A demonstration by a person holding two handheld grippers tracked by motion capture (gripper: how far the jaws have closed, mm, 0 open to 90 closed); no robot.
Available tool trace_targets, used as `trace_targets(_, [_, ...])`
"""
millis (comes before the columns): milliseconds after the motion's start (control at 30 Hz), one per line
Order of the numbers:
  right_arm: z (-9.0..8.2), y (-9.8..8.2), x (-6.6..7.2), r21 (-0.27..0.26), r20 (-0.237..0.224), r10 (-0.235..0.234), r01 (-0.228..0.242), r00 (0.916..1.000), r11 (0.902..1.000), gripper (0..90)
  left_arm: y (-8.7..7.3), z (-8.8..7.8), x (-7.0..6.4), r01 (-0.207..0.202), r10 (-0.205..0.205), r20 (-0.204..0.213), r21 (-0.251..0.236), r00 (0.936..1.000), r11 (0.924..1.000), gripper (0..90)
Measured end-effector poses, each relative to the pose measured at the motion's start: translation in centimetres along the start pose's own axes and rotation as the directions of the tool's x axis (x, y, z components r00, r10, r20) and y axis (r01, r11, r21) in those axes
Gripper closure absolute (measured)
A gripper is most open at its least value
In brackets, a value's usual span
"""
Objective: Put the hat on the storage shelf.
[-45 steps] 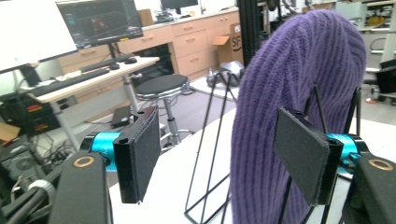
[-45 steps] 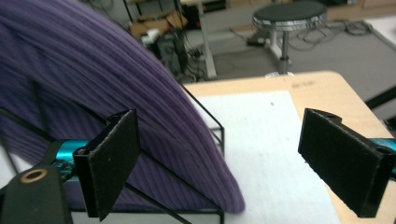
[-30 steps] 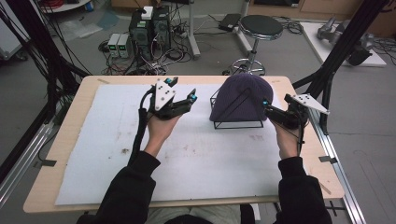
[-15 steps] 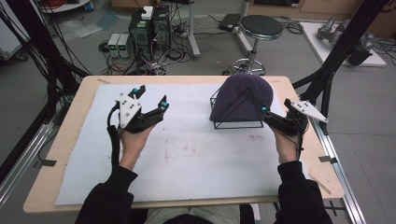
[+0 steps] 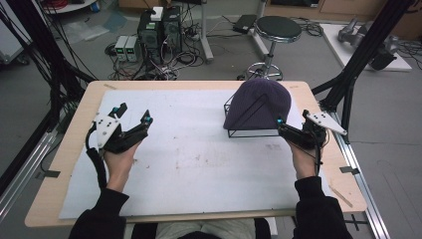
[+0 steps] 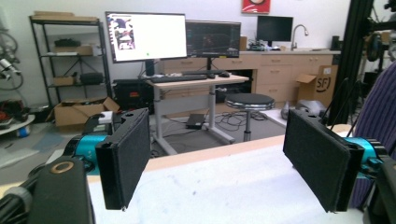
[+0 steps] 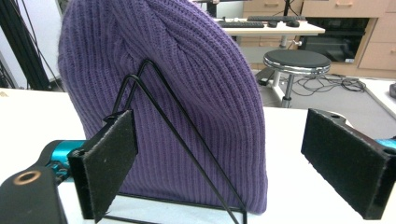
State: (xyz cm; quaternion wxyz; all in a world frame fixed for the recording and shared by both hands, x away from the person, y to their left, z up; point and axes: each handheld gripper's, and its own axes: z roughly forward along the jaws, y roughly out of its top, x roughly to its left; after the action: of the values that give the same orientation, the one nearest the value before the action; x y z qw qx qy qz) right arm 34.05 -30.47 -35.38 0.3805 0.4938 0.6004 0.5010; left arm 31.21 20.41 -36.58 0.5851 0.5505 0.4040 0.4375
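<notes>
A second earlier, in the high view, the left claw had hovered near the middle of the desk, just left of the purple beanie. It then travelled across the white mat to the left side of the frame, well apart from the beanie. Its jaws had just been opening and stood released, with nothing between them; the left claw view showed bare mat between the two black pads. The right claw had barely shifted and stayed at the lower right corner of the wire stand, at the right of the frame. The beanie and stand kept their place.

The beanie sat in the upper right part of the mat in the high view, draped over the black wire stand so that its crown rounded upward and its hem hung close to the stand's base bar. In the right claw view the beanie was a ribbed knit of even dark purple, with a diagonal fold running down from the top. The triangular wire side of the stand lay against the outside of the knit.

The right claw was released: its left pad stood just in front of the stand's wire, its right pad well clear over the mat. Whether the left pad touched the wire could not be told.
</notes>
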Motion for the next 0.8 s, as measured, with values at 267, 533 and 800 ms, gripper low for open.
trace_targets(267, [-0.7,-1.5,-0.1,0.003,-0.002,0.043,-0.043,0.9991,0.9991,9.9,-1.7,-2.6,1.3,0.002,-0.001,-0.055,0.017,0.9985,0.9998,23.7])
trace_targets(533, [-1.2,-3.4,0.2,0.008,0.011,0.041,-0.041,0.9991,0.9991,10.0,-3.4,-4.9,2.4,0.000,0.003,-0.133,0.023,0.9912,0.9997,23.8])
trace_targets(800, [-1.7,-5.8,0.2,0.016,0.016,0.050,-0.050,0.9986,0.9986,9.9,-4.3,-6.1,3.7,-0.006,0.014,-0.234,0.036,0.9722,0.9993,23.7])
